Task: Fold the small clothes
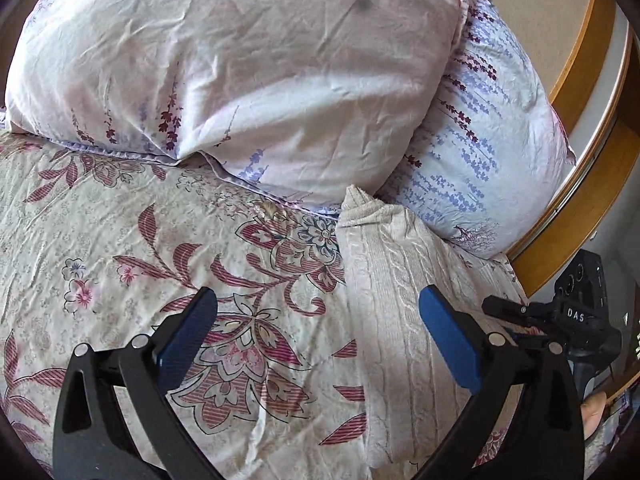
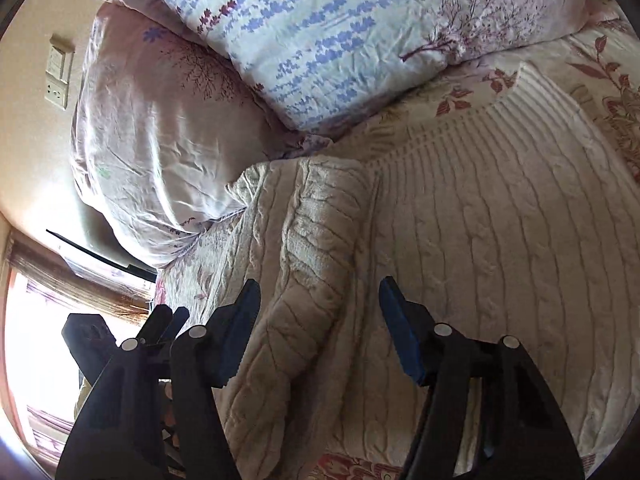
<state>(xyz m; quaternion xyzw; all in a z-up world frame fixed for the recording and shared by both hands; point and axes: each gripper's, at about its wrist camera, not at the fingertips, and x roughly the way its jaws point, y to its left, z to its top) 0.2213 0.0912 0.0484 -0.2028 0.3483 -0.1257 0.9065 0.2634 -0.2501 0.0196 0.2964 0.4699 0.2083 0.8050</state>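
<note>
Sweater, cream cable-knit (image 2: 480, 220), lies on floral bedspread (image 1: 120, 240) below two lavender-print pillows (image 1: 240, 80); folded sleeve (image 2: 312, 240) sits between right gripper (image 2: 316, 328) pads, half apart, not pressing; left gripper (image 1: 316, 344) gapes wide, empty, over sweater edge.

You have a floral bedspread (image 1: 120, 240) under everything. At your 12 o'clock lies a pale pink pillow (image 1: 224, 72), overlapping a blue-sprigged pillow (image 1: 492, 152) at 2 o'clock. A wooden bed frame (image 1: 580, 200) runs at 3 o'clock. Wall socket (image 2: 58, 76) at 10 o'clock in right view.
</note>
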